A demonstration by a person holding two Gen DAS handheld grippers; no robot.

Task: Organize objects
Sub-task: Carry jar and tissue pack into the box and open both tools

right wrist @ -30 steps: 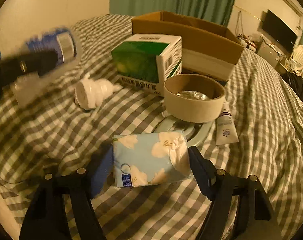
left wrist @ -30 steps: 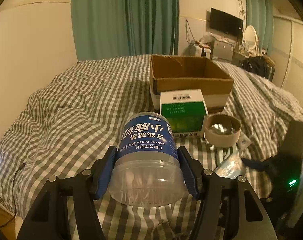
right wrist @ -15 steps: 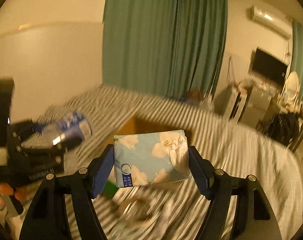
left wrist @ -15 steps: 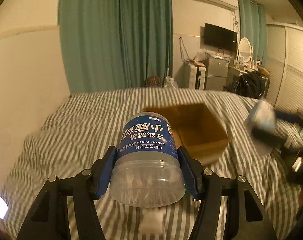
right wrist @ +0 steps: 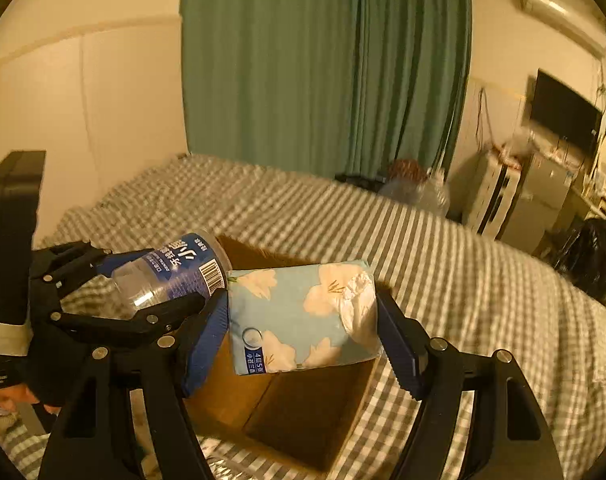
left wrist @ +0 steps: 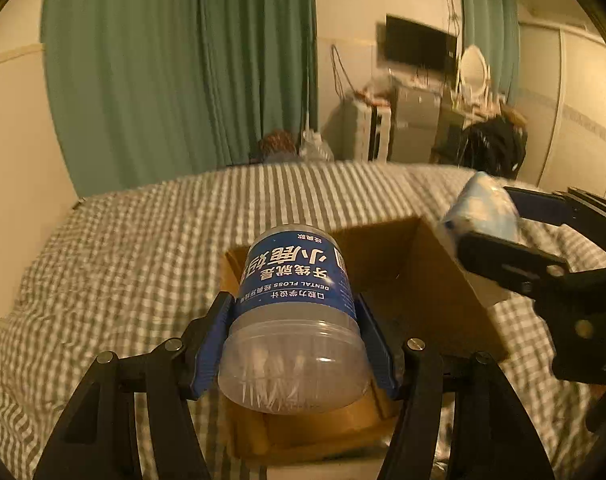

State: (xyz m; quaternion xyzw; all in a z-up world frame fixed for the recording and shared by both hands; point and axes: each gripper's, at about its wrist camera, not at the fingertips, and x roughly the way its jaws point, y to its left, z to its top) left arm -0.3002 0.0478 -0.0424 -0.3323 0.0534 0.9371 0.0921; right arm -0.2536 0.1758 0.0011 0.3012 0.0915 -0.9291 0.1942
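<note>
My left gripper (left wrist: 295, 336) is shut on a clear dental floss jar (left wrist: 295, 312) with a blue label, held tilted above the open cardboard box (left wrist: 423, 288). The right gripper (right wrist: 303, 320) is shut on a light blue tissue pack (right wrist: 299, 316) printed with white flowers, and it also hangs over the box (right wrist: 303, 420). In the right wrist view the jar (right wrist: 171, 276) and left gripper (right wrist: 135, 296) sit just left of the pack. From the left wrist view the pack (left wrist: 483, 212) and right gripper (left wrist: 503, 224) hover over the box's right wall.
The box rests on a bed with a grey checked cover (left wrist: 123, 260). Green curtains (left wrist: 175, 72) hang behind the bed. A TV (left wrist: 419, 46), a mirror and cluttered furniture (left wrist: 415, 120) stand at the far right. A person's hand (right wrist: 7, 392) shows at the lower left.
Both grippers have risen from the bedcover with their objects and come over the open box. The green carton, tape roll and tube have dropped out of view.
</note>
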